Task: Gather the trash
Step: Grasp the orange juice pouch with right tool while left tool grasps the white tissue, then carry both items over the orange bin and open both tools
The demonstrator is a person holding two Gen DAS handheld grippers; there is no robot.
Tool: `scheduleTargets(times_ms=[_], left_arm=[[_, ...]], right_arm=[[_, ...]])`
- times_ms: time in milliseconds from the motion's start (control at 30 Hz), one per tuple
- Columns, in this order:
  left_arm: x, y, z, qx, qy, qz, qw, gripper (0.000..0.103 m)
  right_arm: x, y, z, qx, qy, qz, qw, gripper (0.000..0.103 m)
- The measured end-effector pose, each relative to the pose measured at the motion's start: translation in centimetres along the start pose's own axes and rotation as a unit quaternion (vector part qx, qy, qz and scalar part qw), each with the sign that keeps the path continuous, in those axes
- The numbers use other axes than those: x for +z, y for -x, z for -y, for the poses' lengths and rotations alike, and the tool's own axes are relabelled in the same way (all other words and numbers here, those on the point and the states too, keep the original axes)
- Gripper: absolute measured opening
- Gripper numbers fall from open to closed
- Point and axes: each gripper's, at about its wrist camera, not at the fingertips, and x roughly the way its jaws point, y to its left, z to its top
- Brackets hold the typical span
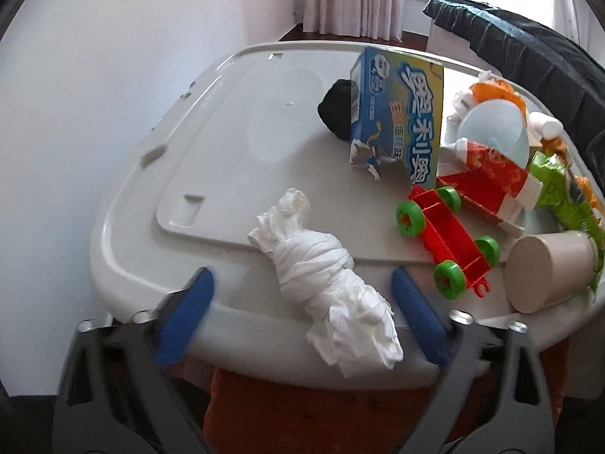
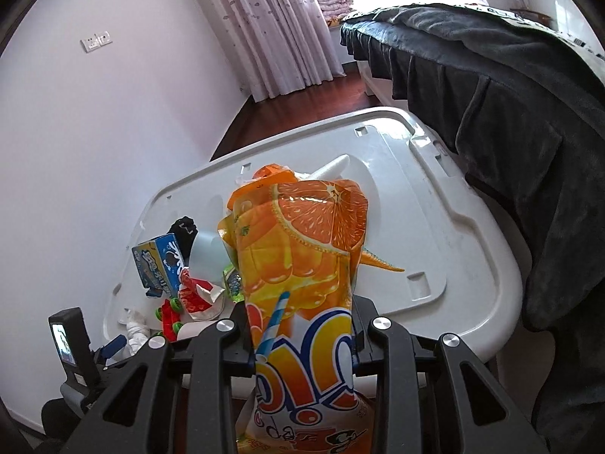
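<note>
Crumpled white tissue wad (image 1: 332,287) sits right between my left gripper (image 1: 298,317) fingers, which are apart and not pressing it yet, at the near edge of the white lid surface (image 1: 211,121). It's soft and light, so I'd pinch the twisted middle. My right gripper (image 2: 302,336) is clamped on an orange drink pouch (image 2: 302,249), crinkly and probably slippery. Toy cart (image 1: 450,238), paper cup (image 1: 548,268) and blue box (image 1: 401,113) crowd the right side, near but apart from the tissue.

The blue carton (image 1: 397,121) carries large white Chinese characters on its face, possibly reading 奥利奥. The orange drink pouch (image 2: 302,265) shows big rounded letters and, lower down, "soda"; smaller print is illegible.
</note>
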Motion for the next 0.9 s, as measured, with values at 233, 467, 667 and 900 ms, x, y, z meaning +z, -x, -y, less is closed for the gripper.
scheduleTargets(times_ms=[233, 467, 667, 900], left_arm=[[-0.6, 1.1, 1.4, -0.035, -0.019, 0.016, 0.9991, 0.035], [-0.4, 2.9, 1.2, -0.040, -0.019, 0.031, 0.9986, 0.034], [-1.0, 6.5, 1.6, -0.049, -0.042, 0.053, 0.9965, 0.034], [-3.2, 9.7, 1.4, -0.069, -0.059, 0.046, 0.9948, 0.034]], right_arm=[[-0.1, -0.3, -0.5, 0.001, 0.006, -0.003, 1.000, 0.032], [-0.4, -0.5, -1.3, -0.005, 0.023, -0.001, 1.000, 0.032], [-1.4, 0.5, -2.8, 0.009, 0.048, 0.018, 0.999, 0.032], [-5.3, 2.9, -5.0, 0.050, 0.065, 0.020, 0.996, 0.032]])
